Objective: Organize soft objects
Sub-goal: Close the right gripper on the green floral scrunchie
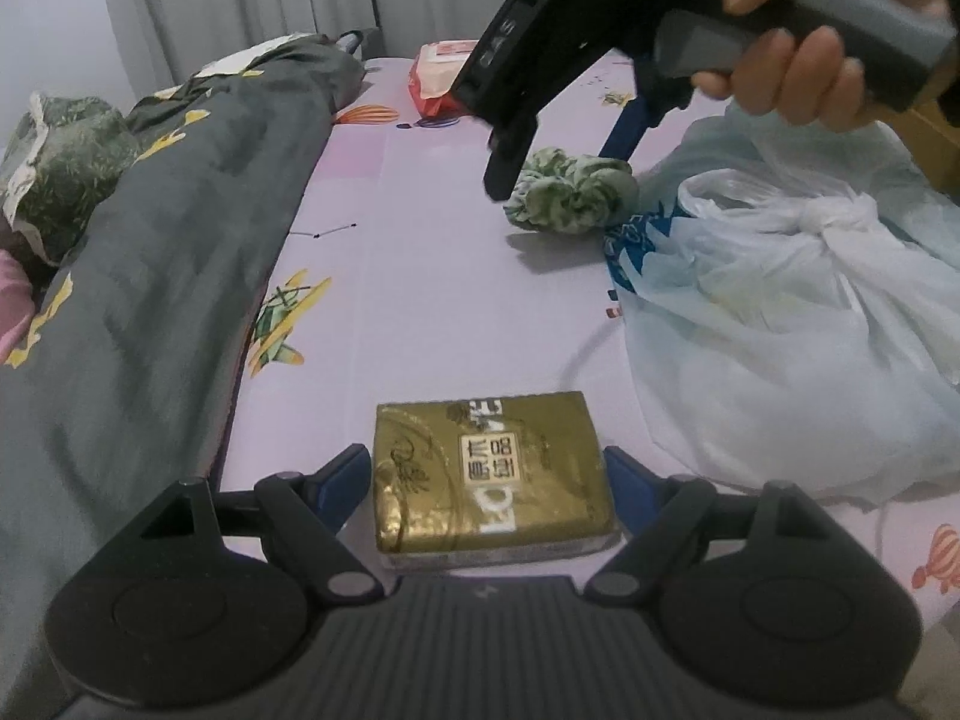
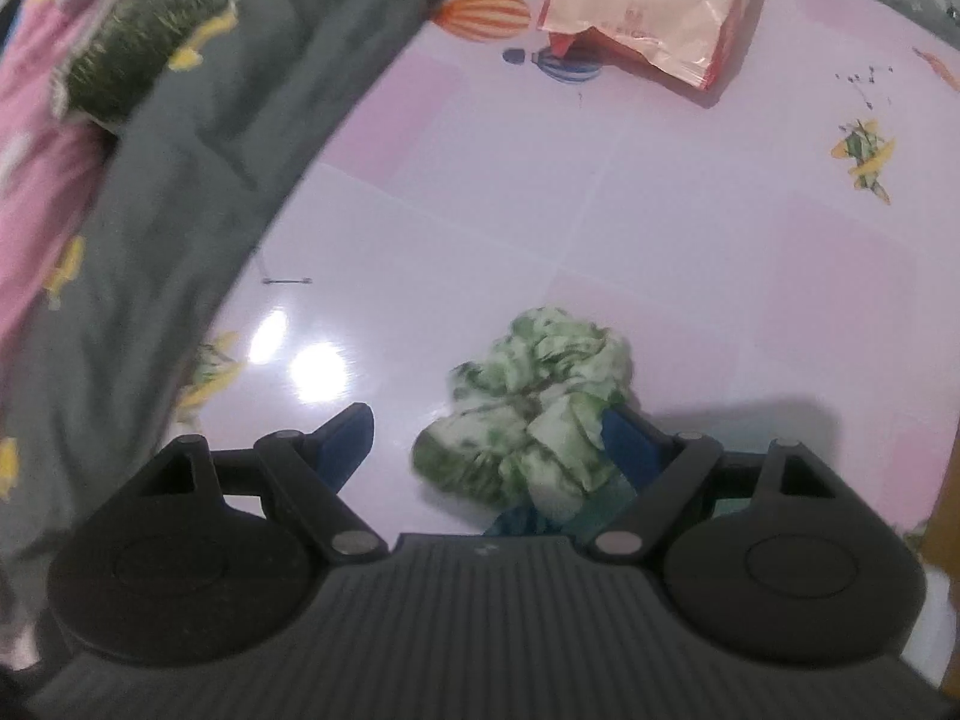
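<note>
A gold tissue pack lies on the pink sheet between the open fingers of my left gripper; whether the pads touch it I cannot tell. A crumpled green-and-white cloth lies further back; it also shows in the right wrist view. My right gripper is open around the cloth, with the right fingertip against it and the left one apart. In the left wrist view the right gripper comes down from the upper right, held by a hand.
A grey quilt is bunched along the left. A knotted white plastic bag lies at the right. A pink wet-wipes pack lies at the back. A green patterned pillow is at far left.
</note>
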{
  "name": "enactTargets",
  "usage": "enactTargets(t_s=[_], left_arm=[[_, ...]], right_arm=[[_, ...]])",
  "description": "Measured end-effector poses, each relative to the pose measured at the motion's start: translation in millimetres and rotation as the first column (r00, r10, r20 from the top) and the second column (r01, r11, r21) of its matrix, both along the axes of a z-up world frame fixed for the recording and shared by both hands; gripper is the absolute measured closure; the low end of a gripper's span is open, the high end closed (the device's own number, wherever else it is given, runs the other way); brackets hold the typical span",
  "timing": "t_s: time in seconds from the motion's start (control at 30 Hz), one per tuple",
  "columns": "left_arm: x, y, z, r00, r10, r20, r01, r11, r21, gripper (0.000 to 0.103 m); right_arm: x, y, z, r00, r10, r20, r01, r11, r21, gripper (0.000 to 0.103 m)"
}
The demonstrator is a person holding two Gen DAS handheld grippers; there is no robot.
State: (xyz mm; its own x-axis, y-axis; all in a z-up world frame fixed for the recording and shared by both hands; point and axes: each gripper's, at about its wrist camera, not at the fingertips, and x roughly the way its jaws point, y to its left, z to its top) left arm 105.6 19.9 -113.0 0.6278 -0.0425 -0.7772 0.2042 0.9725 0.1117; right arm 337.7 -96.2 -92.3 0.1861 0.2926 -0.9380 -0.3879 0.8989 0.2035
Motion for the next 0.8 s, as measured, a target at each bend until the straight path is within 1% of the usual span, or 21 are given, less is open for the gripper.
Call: enactTargets(t_s=[0.1, 0.23, 0.37, 0.47, 0.57, 0.63, 0.67, 0.73, 0.8], left_arm=[[3.0, -0.9, -1.5, 1.0, -0.008, 0.011, 0.008, 1.0, 0.014, 0.019], [6.8, -0.6, -1.9, 1.0, -0.005, 0.013, 0.005, 1.0, 0.012, 0.019], [8.7, 0.2, -2.7, 1.0, -0.009, 0.016, 0.009, 1.0, 0.011, 0.019], [8.4, 0.0, -2.2, 1.0, -0.011, 0.011, 0.01, 1.0, 0.018, 0.019], [6.5, -0.5, -0.8, 1.0, -0.005, 0.006, 0.005, 1.0, 0.02, 0.019], [5.6, -0.2, -0.7, 1.0, -0.002, 0.006, 0.002, 1.0, 0.021, 0.019], [5.0, -0.1, -0.6, 1.0, 0.0, 0.006, 0.0, 1.0, 0.022, 0.019], [5.0, 0.2, -0.7, 1.0, 0.003, 0.005, -0.003, 1.0, 0.021, 0.019], [5.7, 0.1, -0.8, 1.0, 0.008, 0.002, -0.008, 1.0, 0.022, 0.017]], right_arm=[[2.9, 3.9, -7.4, 1.0, 0.009, -0.002, -0.009, 1.0, -0.018, 0.017], [7.3, 4.5, -17.3, 1.0, 0.004, -0.021, -0.005, 0.999, -0.047, 0.017], [7.5, 5.0, -19.2, 1.0, 0.006, 0.0, -0.006, 0.998, -0.059, 0.016], [5.9, 5.6, -17.8, 1.0, -0.005, 0.02, 0.006, 0.998, -0.055, 0.021], [4.2, 5.1, -13.9, 0.999, -0.024, 0.035, 0.025, 0.999, -0.048, 0.037], [4.1, 3.0, -11.7, 0.999, -0.037, 0.028, 0.038, 0.999, -0.03, 0.054], [4.0, 0.9, -10.9, 0.999, -0.046, 0.019, 0.046, 0.999, -0.015, 0.056], [3.1, -3.3, -10.2, 0.998, -0.063, 0.005, 0.063, 0.998, 0.007, 0.066], [1.3, -6.9, -8.7, 0.997, -0.082, -0.003, 0.082, 0.996, 0.033, 0.07]])
